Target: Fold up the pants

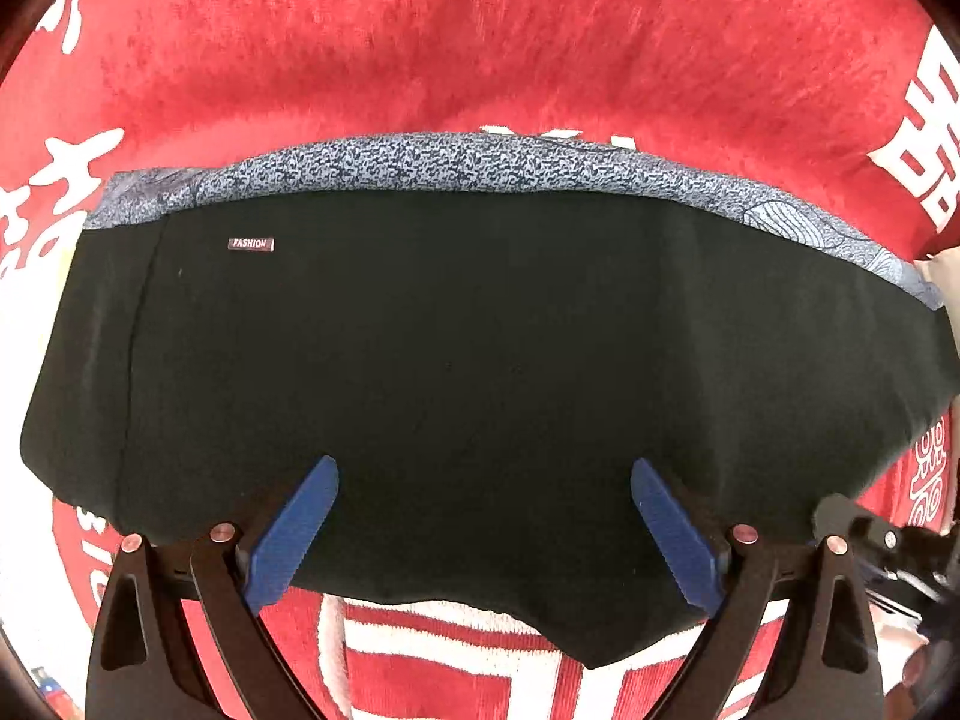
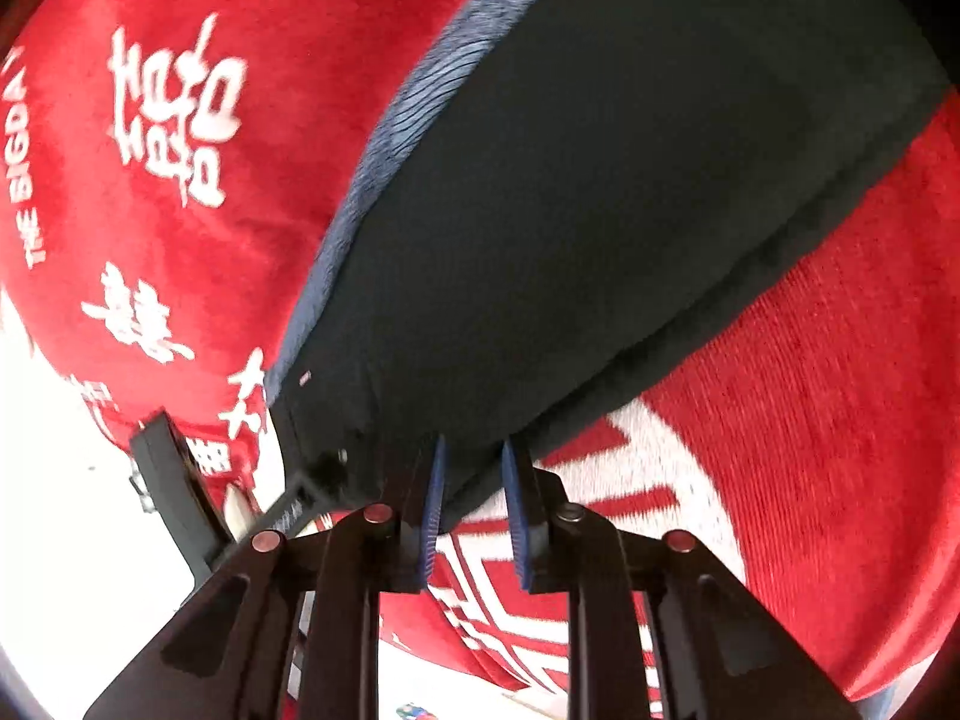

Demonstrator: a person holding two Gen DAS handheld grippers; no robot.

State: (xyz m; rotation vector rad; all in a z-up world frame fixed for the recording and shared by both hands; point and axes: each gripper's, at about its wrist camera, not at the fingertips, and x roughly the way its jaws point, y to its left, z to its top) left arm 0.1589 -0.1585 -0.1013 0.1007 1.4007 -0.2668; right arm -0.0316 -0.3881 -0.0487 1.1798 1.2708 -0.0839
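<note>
- The pants [image 1: 480, 360], black, lie folded flat on a red blanket [image 1: 420, 48] with white characters.
- A blue patterned waistband [image 1: 456, 165] runs along their far edge; a small "FASHION" label [image 1: 251, 244] sits near the far left corner.
- The left gripper [image 1: 485, 531] hangs almost straight above the near edge, its 2 blue pads [image 1: 294, 534] set wide, and whether they touch the cloth is not clear.
- The right gripper [image 2: 474, 510] is at the pants' near corner, jaws narrow, with the folded edge between its pads [image 2: 433, 510].
- That view is blurred, so the pads seem to pinch the edge, but I cannot be sure.
</note>
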